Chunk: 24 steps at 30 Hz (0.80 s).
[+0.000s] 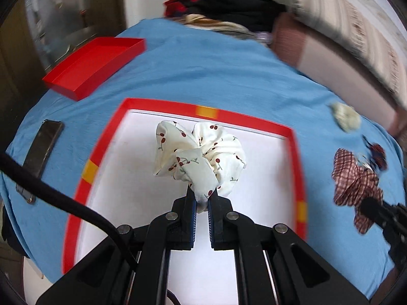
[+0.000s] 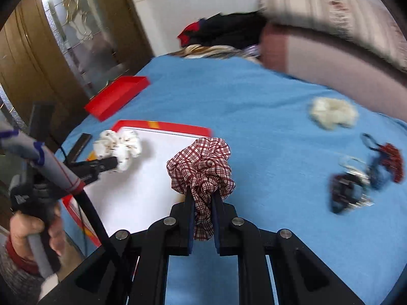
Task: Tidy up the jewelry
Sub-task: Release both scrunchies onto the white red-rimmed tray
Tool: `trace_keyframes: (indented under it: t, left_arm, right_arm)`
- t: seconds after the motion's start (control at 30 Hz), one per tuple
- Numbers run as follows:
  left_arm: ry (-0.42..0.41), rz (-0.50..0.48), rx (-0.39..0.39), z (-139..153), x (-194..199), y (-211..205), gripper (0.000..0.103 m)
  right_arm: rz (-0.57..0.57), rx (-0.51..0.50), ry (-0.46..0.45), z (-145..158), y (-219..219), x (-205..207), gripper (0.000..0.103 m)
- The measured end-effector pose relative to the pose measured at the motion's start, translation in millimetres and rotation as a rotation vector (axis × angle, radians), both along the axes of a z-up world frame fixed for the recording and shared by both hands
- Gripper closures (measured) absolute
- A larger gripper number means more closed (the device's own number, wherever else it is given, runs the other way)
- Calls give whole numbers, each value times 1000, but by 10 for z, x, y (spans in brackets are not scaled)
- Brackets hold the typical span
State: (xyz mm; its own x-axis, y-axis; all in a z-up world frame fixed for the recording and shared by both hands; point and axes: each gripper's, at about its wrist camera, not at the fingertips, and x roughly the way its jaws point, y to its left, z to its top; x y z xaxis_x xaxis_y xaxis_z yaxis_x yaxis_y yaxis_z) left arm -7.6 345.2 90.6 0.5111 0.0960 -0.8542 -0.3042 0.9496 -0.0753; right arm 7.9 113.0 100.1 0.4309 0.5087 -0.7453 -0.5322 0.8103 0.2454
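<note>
My left gripper [image 1: 202, 193] is shut on a white cherry-print scrunchie [image 1: 201, 152] and holds it over the white inside of a red-rimmed box [image 1: 297, 157]. My right gripper [image 2: 203, 195] is shut on a red plaid scrunchie [image 2: 201, 162], held above the blue bedcover at the box's right edge [image 2: 188, 129]. The left gripper [image 2: 112, 164] with the cherry scrunchie [image 2: 119, 147] also shows in the right wrist view; the plaid scrunchie [image 1: 353, 178] shows in the left wrist view.
A red box lid [image 1: 94, 66] lies at the back left. A dark phone [image 1: 40, 157] lies left of the box. A cream scrunchie [image 2: 333, 113] and a pile of dark hair ties and clips [image 2: 366, 172] lie on the right. Clothes [image 1: 229, 7] and a pillow [image 1: 330, 58] lie behind.
</note>
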Motion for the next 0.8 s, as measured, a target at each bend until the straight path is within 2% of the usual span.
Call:
trace_keyframes:
  t: [0.17, 0.3, 0.33, 0.37, 0.47, 0.6, 0.8]
  left_arm:
    - [27, 42, -21, -143, 211, 320, 95]
    - [24, 55, -11, -188, 300, 468, 91]
    - [20, 68, -11, -190, 308, 506, 86]
    - [16, 74, -15, -181, 298, 521, 78]
    - [-3, 93, -10, -135, 265, 566, 62]
    - [-16, 117, -32, -34, 164, 560, 55]
    - [-57, 90, -27, 224, -49, 263, 53]
  right_arm:
    - [57, -48, 30, -248, 634, 234, 90]
    - [62, -68, 37, -352, 841, 342, 84]
    - [59, -72, 35, -356, 843, 361, 77]
    - [54, -78, 32, -371, 855, 379, 64]
    - [38, -79, 2, -325, 824, 374, 42]
    - [31, -59, -36, -187, 645, 317, 41]
    - [-48, -27, -49, -80, -75, 88, 39]
